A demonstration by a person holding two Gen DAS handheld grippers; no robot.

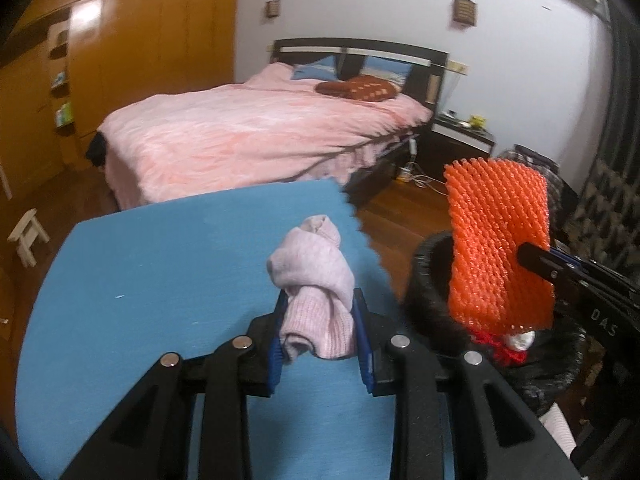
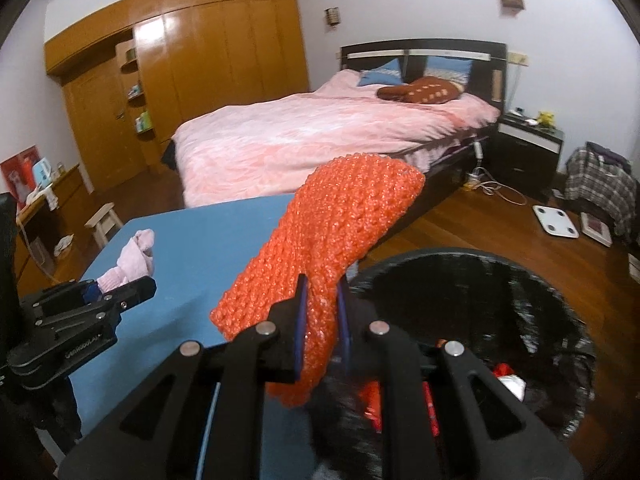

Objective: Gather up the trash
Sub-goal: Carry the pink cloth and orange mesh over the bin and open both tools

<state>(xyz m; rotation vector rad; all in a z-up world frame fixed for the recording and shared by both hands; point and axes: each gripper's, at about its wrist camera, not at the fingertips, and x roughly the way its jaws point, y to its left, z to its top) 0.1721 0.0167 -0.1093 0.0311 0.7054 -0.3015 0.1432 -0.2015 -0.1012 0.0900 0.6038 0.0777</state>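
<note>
- Between the blue pads of your left tool (image 1: 322,336) sits a pink knitted sock (image 1: 314,300), rolled up; the tool is closed on its lower part and holds it above the blue desk (image 1: 152,264).
- Your right tool (image 2: 320,332) is closed on an orange foam net (image 2: 336,240), pinched near the lower end, so most of the net stands free above the jaws.
- Black bin (image 2: 480,276) stands just beside the desk edge, and the net hangs at its rim, partly over the opening.
- Bring the right tool fully over the middle of the opening before you release, because the long free end leans toward the desk and can catch on the rim.
- Whether the sock is really trash I cannot judge from here; keep it apart from the bin until you decide.
- Inside the bin you see only some red and white pieces; its depth is dark and blurred.
- Bottom of the bin and the floor under it are cut off by the tools.
</note>
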